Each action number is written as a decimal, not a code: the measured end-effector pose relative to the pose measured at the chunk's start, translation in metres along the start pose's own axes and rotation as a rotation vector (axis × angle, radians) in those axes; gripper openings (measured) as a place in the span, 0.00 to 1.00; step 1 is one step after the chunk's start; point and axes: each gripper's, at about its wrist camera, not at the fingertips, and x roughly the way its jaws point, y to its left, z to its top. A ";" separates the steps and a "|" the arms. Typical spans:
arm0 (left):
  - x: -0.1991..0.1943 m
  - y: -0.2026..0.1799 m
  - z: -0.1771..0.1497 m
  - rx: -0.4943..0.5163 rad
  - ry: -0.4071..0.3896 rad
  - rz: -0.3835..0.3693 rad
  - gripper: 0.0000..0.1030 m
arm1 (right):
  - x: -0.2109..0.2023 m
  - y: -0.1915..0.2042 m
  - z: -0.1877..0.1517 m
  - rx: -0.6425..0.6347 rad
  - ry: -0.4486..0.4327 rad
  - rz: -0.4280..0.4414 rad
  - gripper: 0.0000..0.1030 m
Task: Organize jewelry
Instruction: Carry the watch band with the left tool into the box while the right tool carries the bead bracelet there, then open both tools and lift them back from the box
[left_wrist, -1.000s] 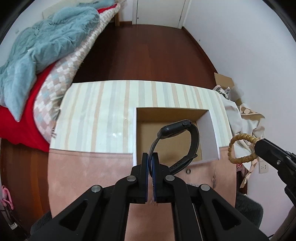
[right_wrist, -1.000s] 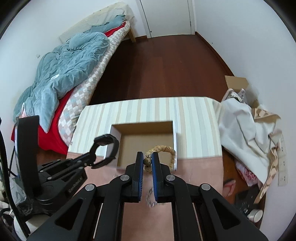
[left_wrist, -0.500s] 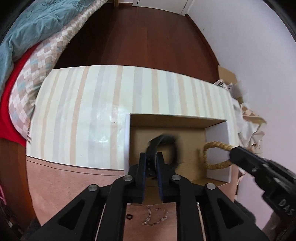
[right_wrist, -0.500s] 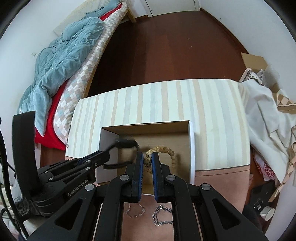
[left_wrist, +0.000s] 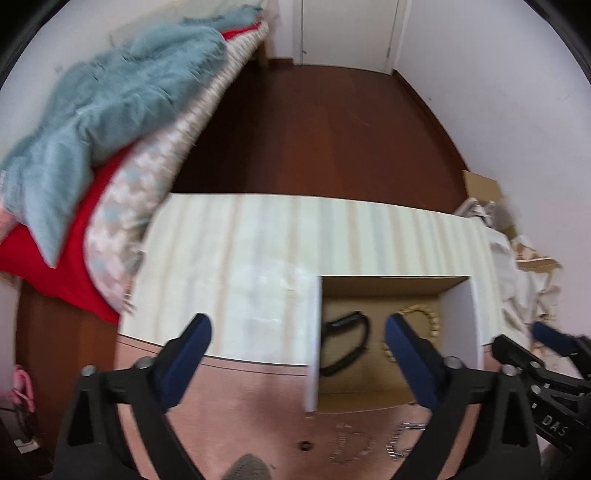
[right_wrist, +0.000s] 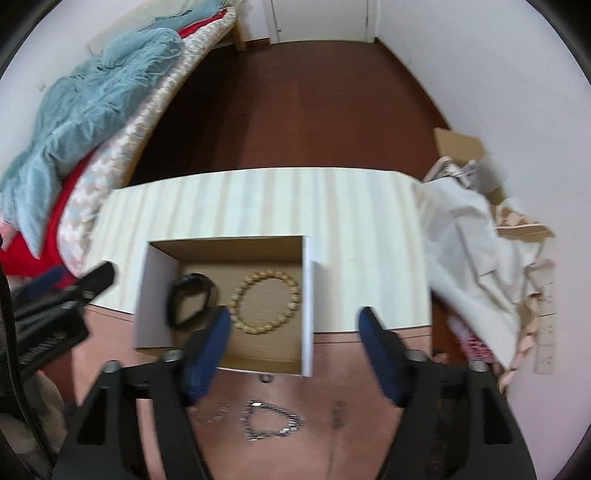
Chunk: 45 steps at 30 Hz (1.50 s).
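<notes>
An open cardboard box (left_wrist: 312, 332) (right_wrist: 308, 295) stands on the table where the striped cloth meets the pink cloth. Inside it lie a black watch (left_wrist: 345, 343) (right_wrist: 192, 302) on the left and a tan beaded bracelet (left_wrist: 424, 317) (right_wrist: 266, 302) on the right. My left gripper (left_wrist: 297, 325) (right_wrist: 77, 275) hovers over the box's left wall, and its jaws are opening with nothing between them. My right gripper (right_wrist: 293, 317) (left_wrist: 524, 336) hangs over the box's right half, its jaws also opening and empty. A silver chain (right_wrist: 273, 421) (left_wrist: 402, 439), a thin chain (right_wrist: 210, 410) (left_wrist: 347, 446) and a small ring (right_wrist: 266, 377) lie on the pink cloth.
A bed (left_wrist: 110, 110) with a blue blanket and a red sheet runs along the left of the table. White cloth and cardboard (right_wrist: 480, 229) are piled at the right. Dark wooden floor (left_wrist: 314, 129) lies beyond the far edge.
Both grippers have gone from shut to wide open. The watch and the beaded bracelet have left their jaws and now lie in the box. The right gripper came lower.
</notes>
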 end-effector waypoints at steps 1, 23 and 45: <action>-0.001 0.002 -0.003 0.003 -0.007 0.021 0.99 | 0.000 0.001 -0.003 -0.007 -0.008 -0.027 0.80; -0.035 -0.003 -0.047 0.027 -0.070 0.075 1.00 | -0.030 -0.003 -0.038 0.003 -0.109 -0.107 0.99; -0.168 0.012 -0.105 0.025 -0.275 0.068 1.00 | -0.163 0.022 -0.112 -0.006 -0.297 -0.086 0.99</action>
